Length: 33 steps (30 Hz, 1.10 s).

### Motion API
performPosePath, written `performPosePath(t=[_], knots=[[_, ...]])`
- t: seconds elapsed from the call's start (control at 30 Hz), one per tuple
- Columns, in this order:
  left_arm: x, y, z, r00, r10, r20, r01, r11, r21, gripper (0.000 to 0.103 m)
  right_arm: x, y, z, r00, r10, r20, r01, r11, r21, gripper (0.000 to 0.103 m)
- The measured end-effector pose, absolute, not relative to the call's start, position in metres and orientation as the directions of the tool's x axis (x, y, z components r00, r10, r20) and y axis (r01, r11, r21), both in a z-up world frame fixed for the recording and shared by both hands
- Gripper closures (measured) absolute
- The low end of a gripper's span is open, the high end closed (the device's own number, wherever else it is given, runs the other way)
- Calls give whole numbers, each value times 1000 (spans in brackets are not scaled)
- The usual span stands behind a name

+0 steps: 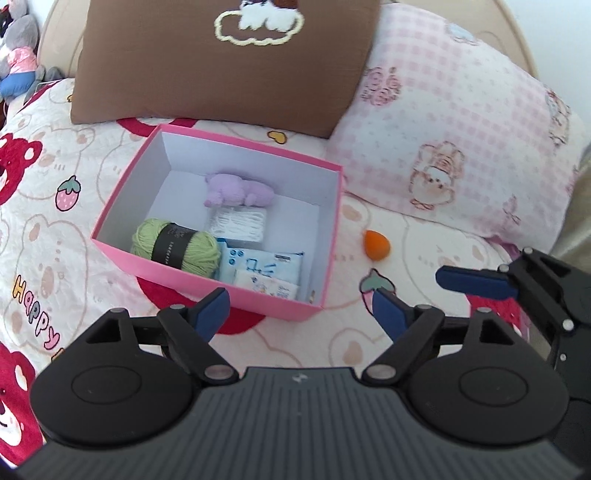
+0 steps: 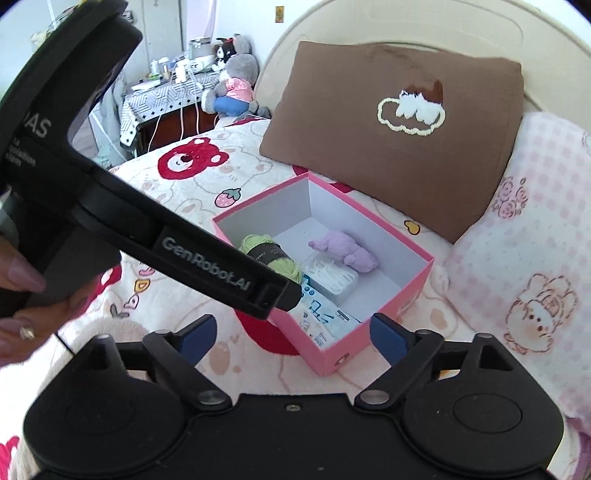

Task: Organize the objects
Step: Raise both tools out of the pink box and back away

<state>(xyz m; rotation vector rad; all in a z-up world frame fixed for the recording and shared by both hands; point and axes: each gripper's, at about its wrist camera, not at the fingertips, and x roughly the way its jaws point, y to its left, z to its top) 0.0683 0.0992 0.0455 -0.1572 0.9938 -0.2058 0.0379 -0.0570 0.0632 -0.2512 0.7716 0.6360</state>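
Observation:
An open pink box (image 1: 221,291) (image 2: 417,288) sits on the bed. Inside lie a green yarn ball (image 1: 177,247) (image 2: 258,243), a purple plush (image 1: 236,190) (image 2: 347,251), a white thread pack (image 1: 238,223) (image 2: 332,277) and blue tissue packets (image 1: 258,266) (image 2: 321,314). An orange egg-shaped sponge (image 1: 373,245) rests on the cover right of the box. My left gripper (image 1: 300,306) hangs open and bare over the box's near edge. My right gripper (image 2: 293,332) is open and bare near the box's near corner. One of its blue fingers (image 1: 472,282) shows at the right of the left wrist view.
A brown pillow (image 1: 221,62) (image 2: 399,147) and a pink checked pillow (image 1: 461,147) (image 2: 535,240) lie behind the box against the headboard (image 2: 369,22). Plush toys (image 2: 232,81) and a cluttered side table (image 2: 166,92) stand past the bed's far left. A hand (image 2: 18,295) holds the left gripper.

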Motion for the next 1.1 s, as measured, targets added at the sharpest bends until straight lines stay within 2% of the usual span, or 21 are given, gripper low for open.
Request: performPosePath(t=[0.2,0.6,0.8,0.93,1.1], knots=[[41,87,63,538,-224,-813,121,975,-188,18,11,-68,66,567,417,-710,-633,773,-52,9],[-4,56,65,600,-164,-783,185,981,-63,5,-19,-105,64,605,402,-687,-603,795,-66,9],[-11,40,58,575,-203,-792,230,970,-82,1,-22,-124,56,616,389,-685,-591,803,-75,9],[-15,25,54,593,-197,-781,244,968,-58,1,-23,-138,48,653,398,-644,-577,813,-82,9],[-8,13,47,565,-249,-787,244,961,-129,1,-21,-152,41,689,373,-621,-541,835,-98,9]])
